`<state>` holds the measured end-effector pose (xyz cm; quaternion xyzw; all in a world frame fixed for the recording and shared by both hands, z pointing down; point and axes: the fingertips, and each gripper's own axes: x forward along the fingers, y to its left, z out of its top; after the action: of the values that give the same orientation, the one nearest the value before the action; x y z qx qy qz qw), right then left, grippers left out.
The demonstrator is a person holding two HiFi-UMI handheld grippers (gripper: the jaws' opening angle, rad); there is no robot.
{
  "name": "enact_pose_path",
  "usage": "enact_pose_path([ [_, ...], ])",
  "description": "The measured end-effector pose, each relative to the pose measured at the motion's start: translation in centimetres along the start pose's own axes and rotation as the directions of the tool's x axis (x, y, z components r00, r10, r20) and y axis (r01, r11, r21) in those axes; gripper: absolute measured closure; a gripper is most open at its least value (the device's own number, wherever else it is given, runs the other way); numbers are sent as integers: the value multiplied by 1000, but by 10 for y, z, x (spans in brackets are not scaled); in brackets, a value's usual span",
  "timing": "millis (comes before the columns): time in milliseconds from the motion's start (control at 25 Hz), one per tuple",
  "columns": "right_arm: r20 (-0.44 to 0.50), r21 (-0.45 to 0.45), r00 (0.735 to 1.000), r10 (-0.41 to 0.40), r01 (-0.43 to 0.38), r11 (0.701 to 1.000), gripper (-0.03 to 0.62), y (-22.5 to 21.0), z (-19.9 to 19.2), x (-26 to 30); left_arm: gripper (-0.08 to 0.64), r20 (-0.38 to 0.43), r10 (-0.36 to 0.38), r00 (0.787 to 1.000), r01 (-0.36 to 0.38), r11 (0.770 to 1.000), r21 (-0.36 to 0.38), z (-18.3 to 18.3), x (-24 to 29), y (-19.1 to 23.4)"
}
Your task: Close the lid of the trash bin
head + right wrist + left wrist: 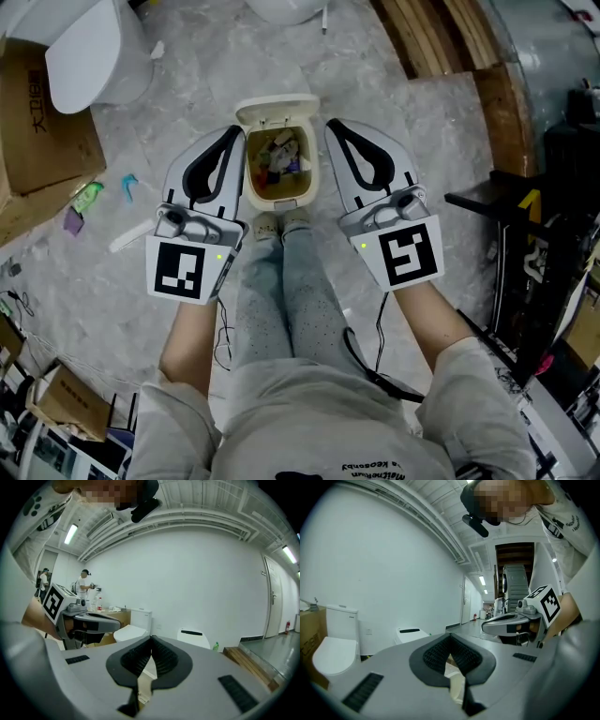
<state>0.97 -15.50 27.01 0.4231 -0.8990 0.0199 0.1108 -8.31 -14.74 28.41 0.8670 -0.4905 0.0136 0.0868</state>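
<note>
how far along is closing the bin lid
Done: nothing yet. The lid stands open behind the bin, with trash showing inside.
In hand: the left gripper and right gripper flank the bin in the head view, jaws shut and empty, neither on the lid.
Left: reach the lid and swing it down until it is shut.

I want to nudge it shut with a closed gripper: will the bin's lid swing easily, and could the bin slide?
The lid looks like thin, hinged plastic, so it probably swings down easily. The trash bin is small and stands on a smooth stone floor, so it may slide.
</note>
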Motion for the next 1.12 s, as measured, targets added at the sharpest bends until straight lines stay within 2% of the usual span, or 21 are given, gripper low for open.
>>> enact_pose_path([
  [360, -21, -2, 1000, 22, -22, 1000, 560, -6, -37, 19, 540, -14, 12, 1000, -12, 1000, -6, -35, 17, 13],
  [520, -32, -11, 999, 32, -33, 999, 560, -8, -50, 27, 540, -43, -19, 999, 19, 1000, 13, -53, 21, 14],
  [720, -42, -37, 998, 48, -49, 998, 560, -11, -64, 40, 540, -50, -24, 998, 24, 1000, -7, -66, 31, 19],
  [880, -64, -67, 996, 67, -72, 995, 560, -12, -76, 48, 540, -91, -40, 995, 44, 998, 40, -84, 39, 24],
  [1120, -101, -80, 989, 104, -112, 990, 560, -13, -98, 62, 540, -136, -59, 989, 66, 996, 51, -106, 51, 34],
])
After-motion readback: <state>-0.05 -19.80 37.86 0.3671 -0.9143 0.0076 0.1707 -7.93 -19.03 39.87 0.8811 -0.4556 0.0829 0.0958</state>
